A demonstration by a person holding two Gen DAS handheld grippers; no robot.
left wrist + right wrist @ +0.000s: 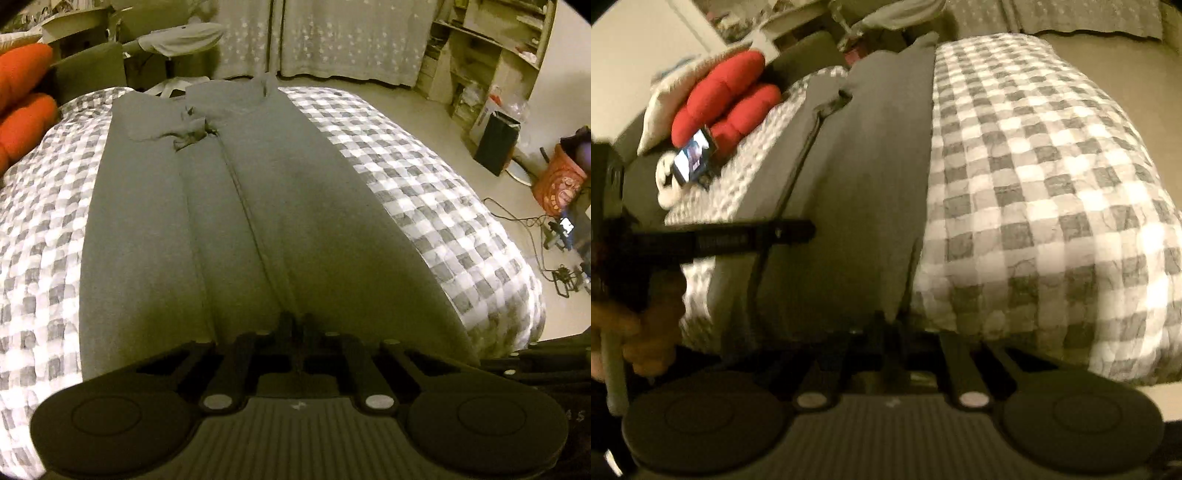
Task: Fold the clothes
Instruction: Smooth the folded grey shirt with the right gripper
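Closest to the lens, the left gripper has its two black fingers drawn together on the near hem of the grey trousers, pinching the cloth about where the two legs meet. From that pinch the garment runs straight away, its long axis pointing up the checked bedspread towards the far waistband, where a loose drawstring lies bunched. Over to the side, the right gripper is also closed, clamped on the hem's outer corner at the bed's near edge, and from its own camera the left gripper's dark body reaches in across the cloth. Both hold the same near hem, so neither is nearer the work; by my judgement the coming fold carries this hem up along the trousers' length to the waistband. They look a soft, plain grey knit, legs side by side and fairly flat, with one dark seam running between them. Red cushions sit beyond the bed's far side.
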